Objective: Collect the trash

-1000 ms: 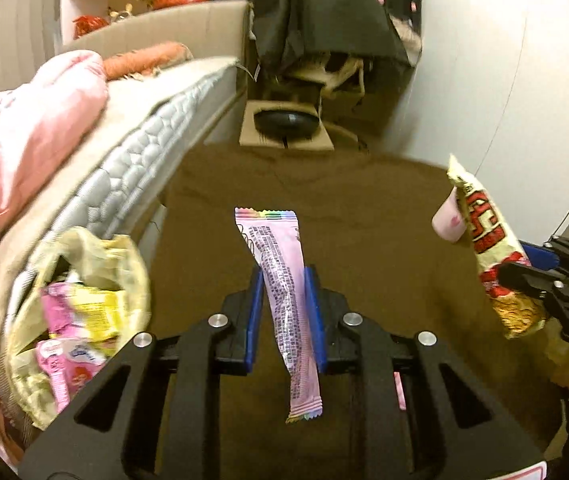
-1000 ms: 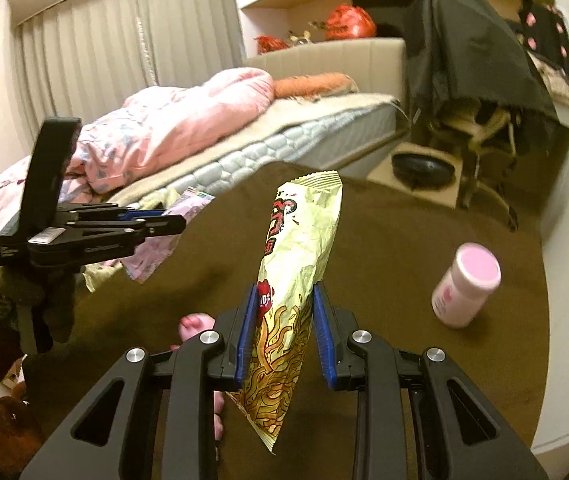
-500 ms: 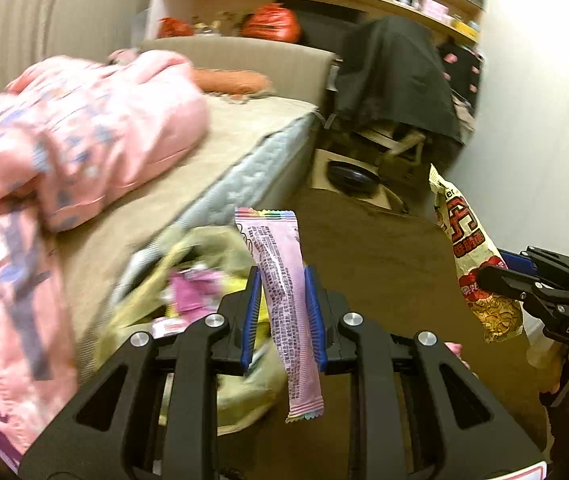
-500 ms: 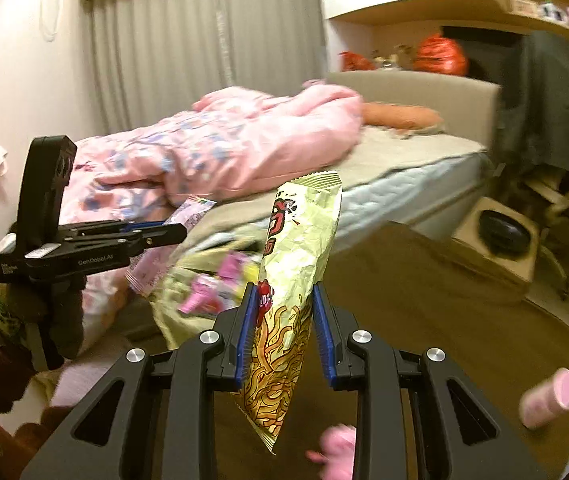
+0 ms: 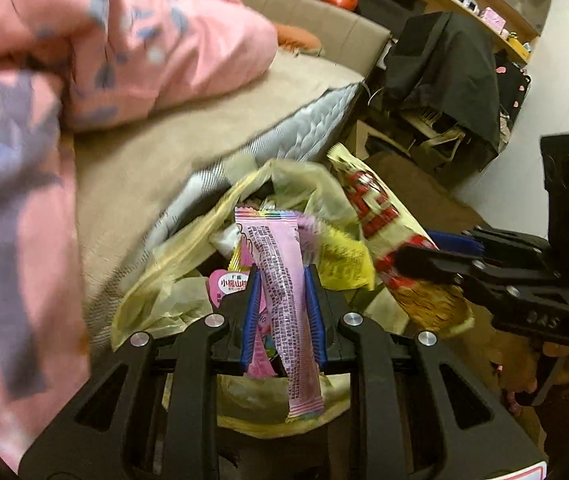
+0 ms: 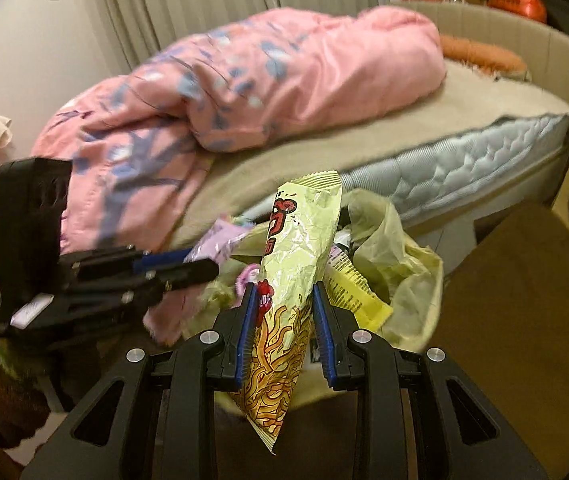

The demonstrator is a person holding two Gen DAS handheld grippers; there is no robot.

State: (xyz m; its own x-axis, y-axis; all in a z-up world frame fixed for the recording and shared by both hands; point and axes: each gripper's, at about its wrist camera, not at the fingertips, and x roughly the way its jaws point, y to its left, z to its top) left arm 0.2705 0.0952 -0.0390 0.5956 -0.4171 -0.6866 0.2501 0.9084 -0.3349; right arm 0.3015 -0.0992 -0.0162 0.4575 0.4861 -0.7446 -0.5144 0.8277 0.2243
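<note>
A long pink wrapper [image 5: 280,280] stands upright between the blue pads of my left gripper [image 5: 282,312], which is shut on it, right over the mouth of a pale yellow plastic trash bag [image 5: 188,248]. My right gripper [image 6: 284,332] is shut on a yellow noodle snack packet [image 6: 296,264], also over the trash bag [image 6: 396,248]. Several pink and yellow wrappers lie inside the bag. In the left wrist view the right gripper [image 5: 436,256] comes in from the right with the snack packet [image 5: 376,216]. In the right wrist view the left gripper [image 6: 188,264] reaches in from the left.
The bag leans against the bed's grey mattress [image 6: 464,164]. A pink quilt [image 6: 244,80] is heaped on the bed. Brown carpet [image 6: 524,300] lies to the right. A chair draped in dark clothes [image 5: 444,72] stands beyond the bed's foot.
Both grippers have swung left from over the open carpet to the trash bag beside the bed, each still gripping its wrapper. The pink bottle on the carpet has left the view.
</note>
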